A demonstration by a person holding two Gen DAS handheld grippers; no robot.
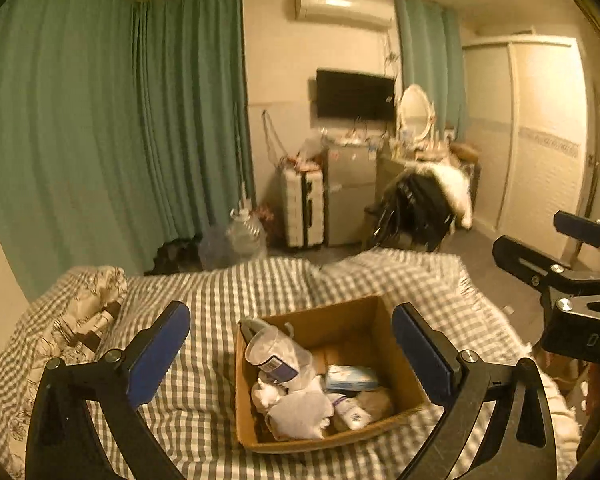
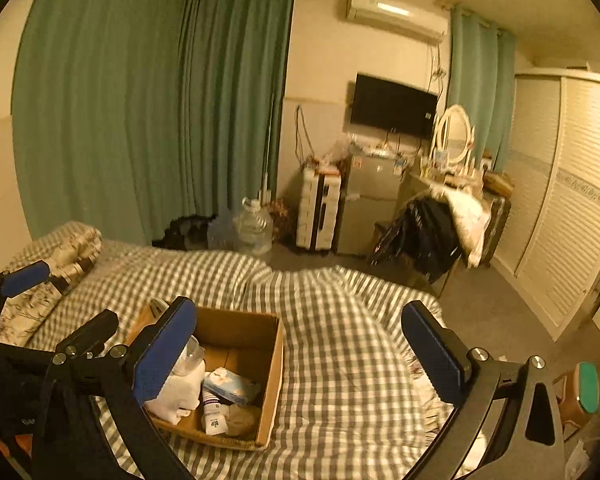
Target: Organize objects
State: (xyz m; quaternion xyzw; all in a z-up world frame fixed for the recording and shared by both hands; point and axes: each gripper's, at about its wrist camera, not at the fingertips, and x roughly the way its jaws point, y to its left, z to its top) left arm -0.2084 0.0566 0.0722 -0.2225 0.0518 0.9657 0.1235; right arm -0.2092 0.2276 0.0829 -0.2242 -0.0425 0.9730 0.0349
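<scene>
An open cardboard box (image 1: 348, 320) sits on the checkered bed (image 1: 220, 292). It holds a clear plastic cup (image 1: 274, 350), a tissue pack (image 1: 350, 376), white cloth items (image 1: 300, 412) and a small white tube (image 1: 352, 412). My left gripper (image 1: 292, 344) is open and empty, hovering over the box. My right gripper (image 2: 300, 344) is open and empty, above the bed just right of the box (image 2: 240, 328); it also shows at the right edge of the left wrist view (image 1: 560, 264). The tissue pack (image 2: 232, 386) and tube (image 2: 214, 420) show in the right wrist view.
A patterned pillow (image 1: 80, 312) lies at the bed's left. Beyond the bed are water jugs (image 1: 246, 236), a suitcase (image 1: 304, 208), a small fridge (image 1: 350, 192), a clothes-draped chair (image 1: 424, 200), green curtains (image 1: 100, 120) and a wardrobe (image 1: 540, 140).
</scene>
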